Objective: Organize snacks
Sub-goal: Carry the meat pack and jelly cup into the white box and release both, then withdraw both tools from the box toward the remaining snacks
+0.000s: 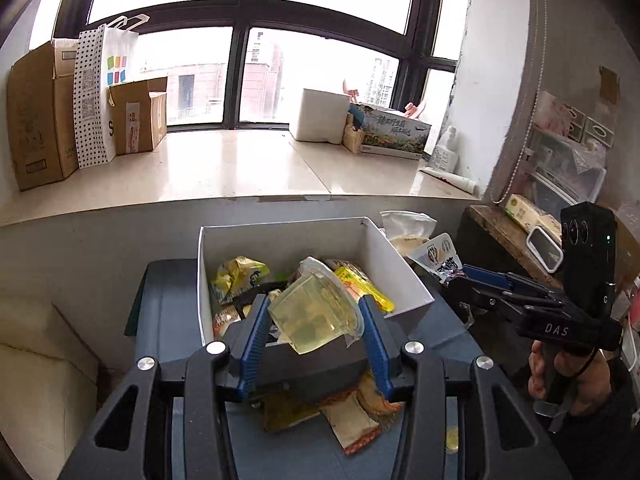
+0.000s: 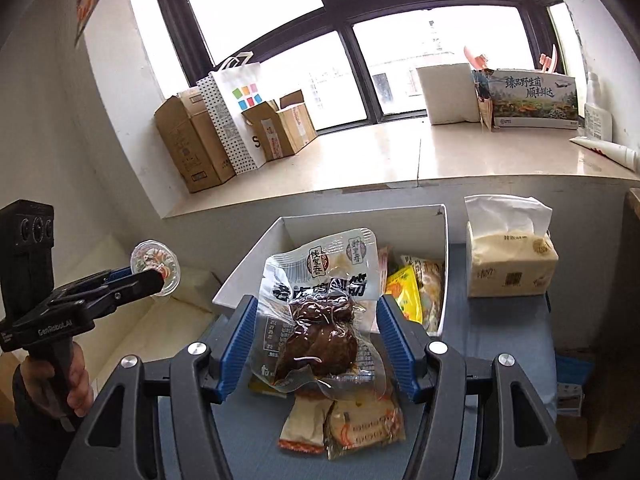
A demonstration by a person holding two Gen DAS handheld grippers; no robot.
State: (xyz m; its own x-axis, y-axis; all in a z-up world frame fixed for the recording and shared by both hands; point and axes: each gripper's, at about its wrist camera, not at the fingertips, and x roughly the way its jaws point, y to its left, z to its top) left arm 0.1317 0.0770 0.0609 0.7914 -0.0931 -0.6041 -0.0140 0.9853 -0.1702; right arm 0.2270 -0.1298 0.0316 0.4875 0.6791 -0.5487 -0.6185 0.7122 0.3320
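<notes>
- Under a wide window ledge (image 1: 240,168) stacked with cardboard boxes (image 1: 40,116), the left wrist view shows the left gripper (image 1: 314,314) clamping a clear jelly cup (image 1: 316,312) above a white box (image 1: 400,264) of snacks on a blue-grey table (image 1: 168,320).
- From the right wrist view, the right gripper (image 2: 316,332) pinches a vacuum-packed meat pouch (image 2: 320,312) over the box's near edge; only here a tissue pack (image 2: 508,264) stands just beside the box, and loose packets (image 2: 352,424) lie below.

The white box (image 2: 445,248) holds snack packets (image 2: 404,294); the tissue pack (image 2: 510,266) sits just right of it, loose packets (image 2: 352,424) before it.
</notes>
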